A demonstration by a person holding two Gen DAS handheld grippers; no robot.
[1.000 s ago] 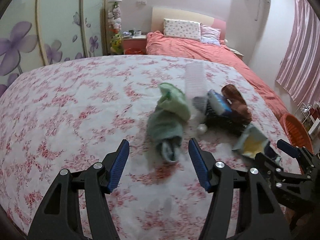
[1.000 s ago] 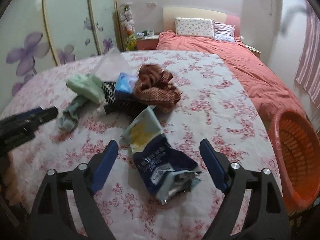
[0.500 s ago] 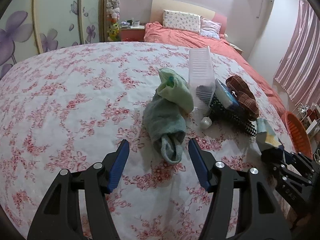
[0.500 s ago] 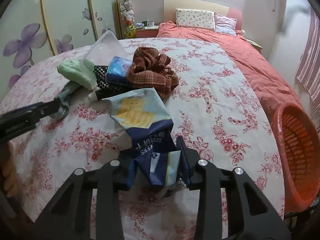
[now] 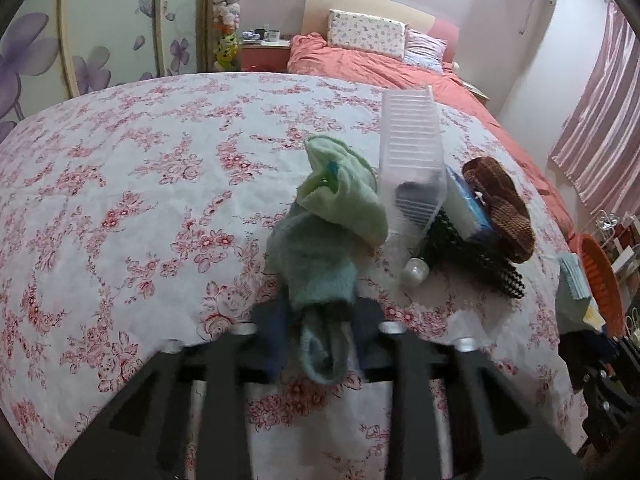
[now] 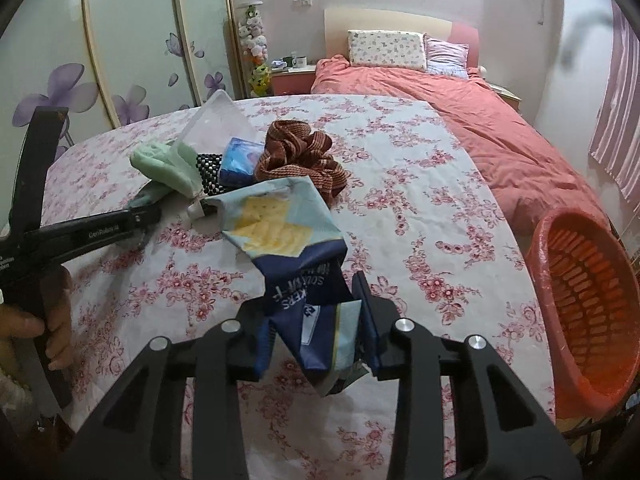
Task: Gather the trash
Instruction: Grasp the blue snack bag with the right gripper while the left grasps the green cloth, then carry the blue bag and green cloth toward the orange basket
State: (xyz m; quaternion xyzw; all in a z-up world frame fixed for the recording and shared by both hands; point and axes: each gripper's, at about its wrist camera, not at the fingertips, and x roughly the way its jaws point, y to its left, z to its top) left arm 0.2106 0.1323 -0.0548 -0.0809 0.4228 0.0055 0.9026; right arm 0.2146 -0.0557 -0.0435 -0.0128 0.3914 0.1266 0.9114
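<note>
Both tools have closed since a second ago. On the counter (image 5: 120,168) the pile remains: plastic box (image 5: 412,160), brown cloth (image 5: 500,208), green cloth (image 5: 344,196). Beside the counter, the basket (image 6: 588,304) shows nothing inside. Right tool (image 6: 316,340) clamps the cracker bag (image 6: 288,236), lifted but not binned. Left tool (image 5: 320,332) pinches the sock (image 5: 316,280). Nothing appears collected yet.
</note>
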